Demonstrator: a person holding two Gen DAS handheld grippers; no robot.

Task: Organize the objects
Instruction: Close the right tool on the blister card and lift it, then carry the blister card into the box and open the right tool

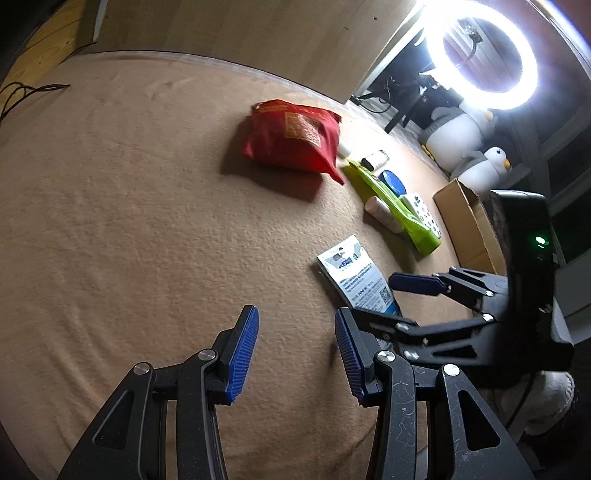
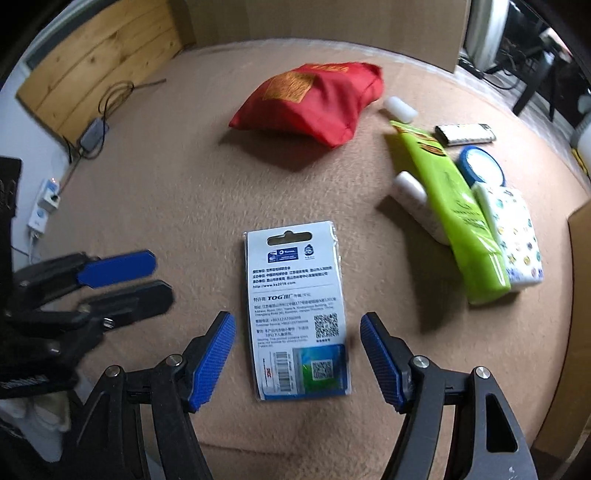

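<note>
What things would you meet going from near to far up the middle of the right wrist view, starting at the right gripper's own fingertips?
Right gripper → white printed package card → bare tan blanket → red cloth pouch → cardboard panel standing behind the blanket.

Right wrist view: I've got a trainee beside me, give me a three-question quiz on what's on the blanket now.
1. True or false: the right gripper is clamped on the white card.
2. Which lies on the green tube's far side from the red bag: A) patterned tissue pack B) wooden board?
3. Fill in: the left gripper holds ____.

Key: 1 false, its jaws stand open around it; 2 A; 3 nothing.
</note>
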